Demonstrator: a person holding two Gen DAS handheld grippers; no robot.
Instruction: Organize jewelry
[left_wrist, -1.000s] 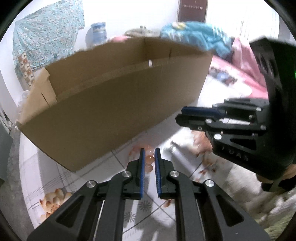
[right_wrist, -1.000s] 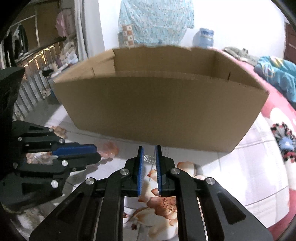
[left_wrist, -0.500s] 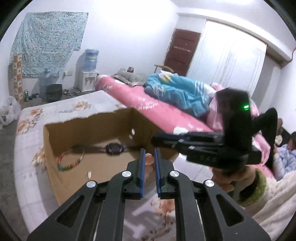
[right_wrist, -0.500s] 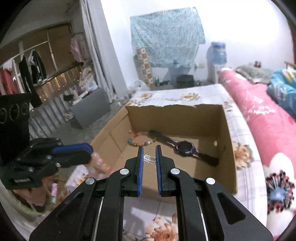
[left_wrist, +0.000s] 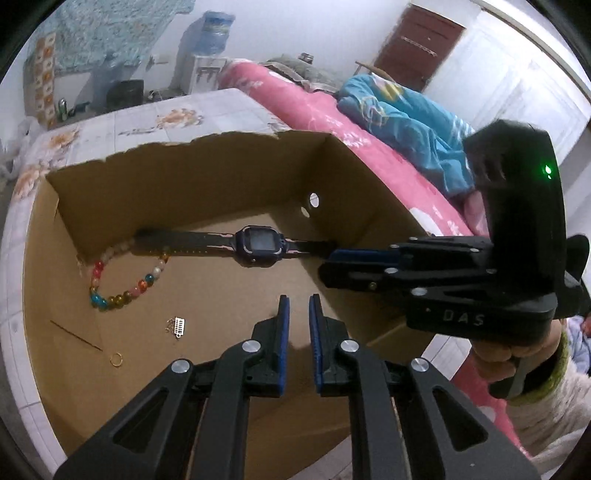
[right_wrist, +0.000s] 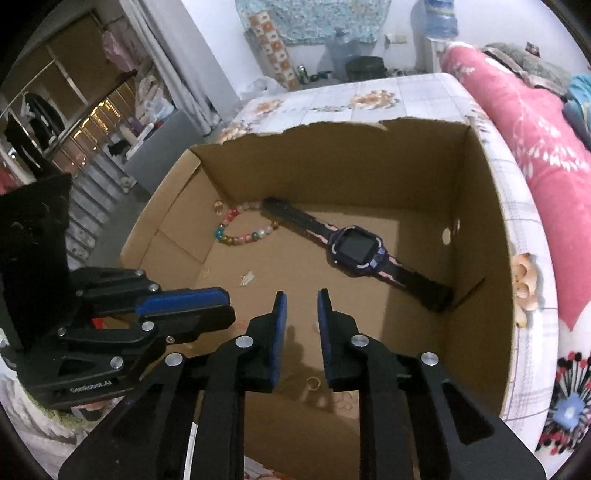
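Observation:
An open cardboard box (left_wrist: 229, 173) (right_wrist: 480, 221) holds a dark watch (left_wrist: 260, 243) (right_wrist: 356, 251), a coloured bead bracelet (left_wrist: 122, 280) (right_wrist: 243, 230), a small silver pendant (left_wrist: 179, 325) (right_wrist: 246, 277) and a gold ring (left_wrist: 116, 359) (right_wrist: 314, 383). My left gripper (left_wrist: 298, 314) hovers over the box floor, slightly open and empty. My right gripper (right_wrist: 301, 308) is open and empty above the box's near side. Each gripper shows in the other's view, the right (left_wrist: 332, 264) and the left (right_wrist: 221, 306).
The box sits on a floral tablecloth (right_wrist: 532, 258). A pink bed (left_wrist: 332, 114) with a blue blanket (left_wrist: 406, 122) lies to the right. A water dispenser (left_wrist: 210, 40) stands at the back wall.
Both grippers rose from in front of the box to over its open top. The pink beads left the left jaws and the small pendant left the right jaws; both jaws widened.

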